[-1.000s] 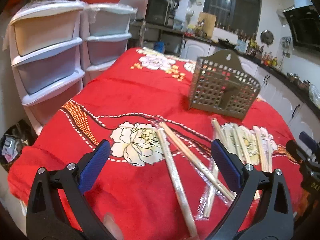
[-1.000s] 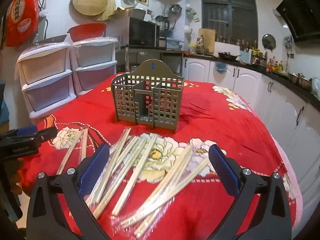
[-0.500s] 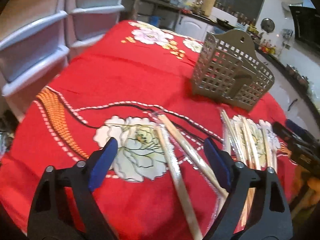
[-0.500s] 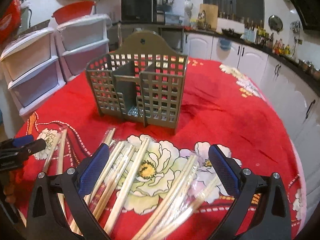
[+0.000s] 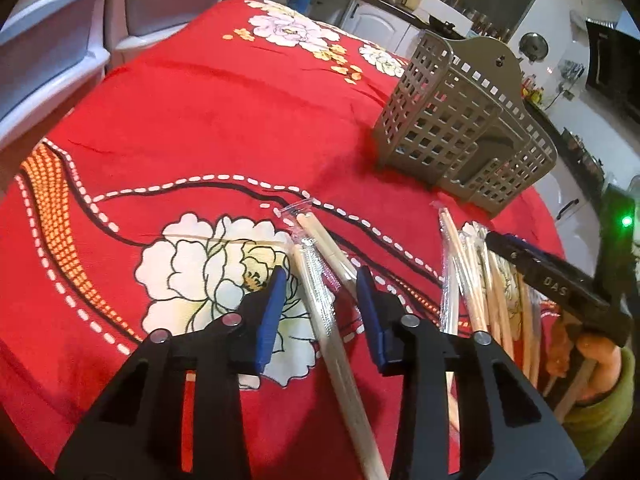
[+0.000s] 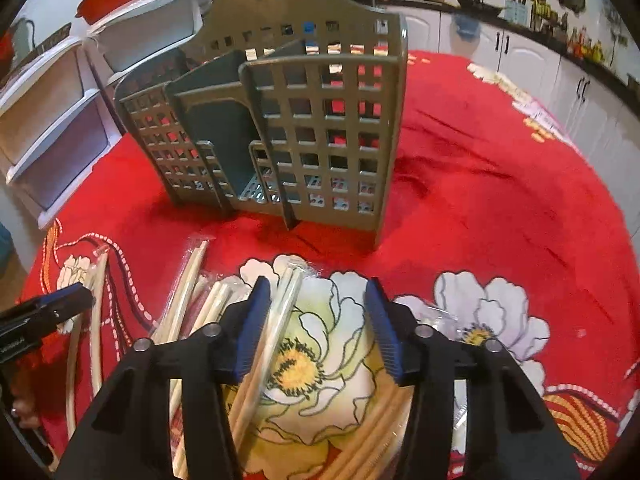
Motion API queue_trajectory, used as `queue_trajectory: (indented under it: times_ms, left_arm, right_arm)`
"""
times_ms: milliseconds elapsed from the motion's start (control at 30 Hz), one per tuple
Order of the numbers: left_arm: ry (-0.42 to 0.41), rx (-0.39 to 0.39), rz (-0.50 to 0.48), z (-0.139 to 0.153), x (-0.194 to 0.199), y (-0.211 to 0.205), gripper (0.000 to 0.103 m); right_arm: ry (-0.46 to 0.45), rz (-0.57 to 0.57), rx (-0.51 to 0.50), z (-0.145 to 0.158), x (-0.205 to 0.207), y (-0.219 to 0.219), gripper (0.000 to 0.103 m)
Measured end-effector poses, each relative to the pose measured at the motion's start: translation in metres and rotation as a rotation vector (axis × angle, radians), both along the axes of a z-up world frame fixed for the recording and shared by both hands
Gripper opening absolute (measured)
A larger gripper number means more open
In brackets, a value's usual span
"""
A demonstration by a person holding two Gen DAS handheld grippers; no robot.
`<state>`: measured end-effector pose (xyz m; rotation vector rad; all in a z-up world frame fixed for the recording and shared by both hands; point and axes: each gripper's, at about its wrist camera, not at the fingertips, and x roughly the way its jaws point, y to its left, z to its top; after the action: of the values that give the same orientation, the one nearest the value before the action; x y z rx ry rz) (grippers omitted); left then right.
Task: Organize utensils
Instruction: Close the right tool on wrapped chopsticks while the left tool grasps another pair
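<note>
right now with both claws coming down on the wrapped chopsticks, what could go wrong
1. The left claw, its jaws just closing, straddles two plastic-wrapped wooden chopstick pairs lying side by side; it may pinch both, or only slippery wrapper.
2. The right claw, also closing, has one wrapped pair close to its left pad, so the grip could land off-centre and the pair could swing.
3. The grey lattice plastic utensil holder stands loose on the red floral tablecloth; a hard insertion might tip it.

Open cloth left and right, clutter in front

The holder (image 6: 280,128) is blocking the desk's (image 6: 500,208) middle; wrapped chopsticks (image 6: 188,292) are crowding the near edge; red cloth beside them is lying bare.
</note>
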<state>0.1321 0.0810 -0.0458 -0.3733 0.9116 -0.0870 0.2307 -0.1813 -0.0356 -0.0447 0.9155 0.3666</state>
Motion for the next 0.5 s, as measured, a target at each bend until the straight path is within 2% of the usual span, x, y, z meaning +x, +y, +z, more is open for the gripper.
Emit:
queue_trajectory:
  times_ms: [167,233,267,433,500]
  left_arm:
    - [0.015,-0.006,0.005,0.000,0.005,0.002,0.023]
    - [0.017,-0.018,0.016,0.001,0.006,0.003,0.021]
    - [0.016,-0.022,0.016,0.001,0.006,0.003,0.021]
    - [0.013,-0.021,0.019,0.000,0.010,0.003,0.007]
    - [0.012,-0.023,0.023,0.001,0.011,0.004,0.006]
  right_arm:
    - [0.030,0.009,0.014,-0.006,0.009,0.002,0.039]
    - [0.035,0.014,0.019,-0.007,0.012,0.003,0.033]
    - [0.040,0.017,0.023,-0.008,0.013,0.003,0.024]
    - [0.042,0.030,0.027,-0.007,0.017,0.004,0.014]
    - [0.046,0.034,0.053,-0.004,0.017,0.003,0.010]
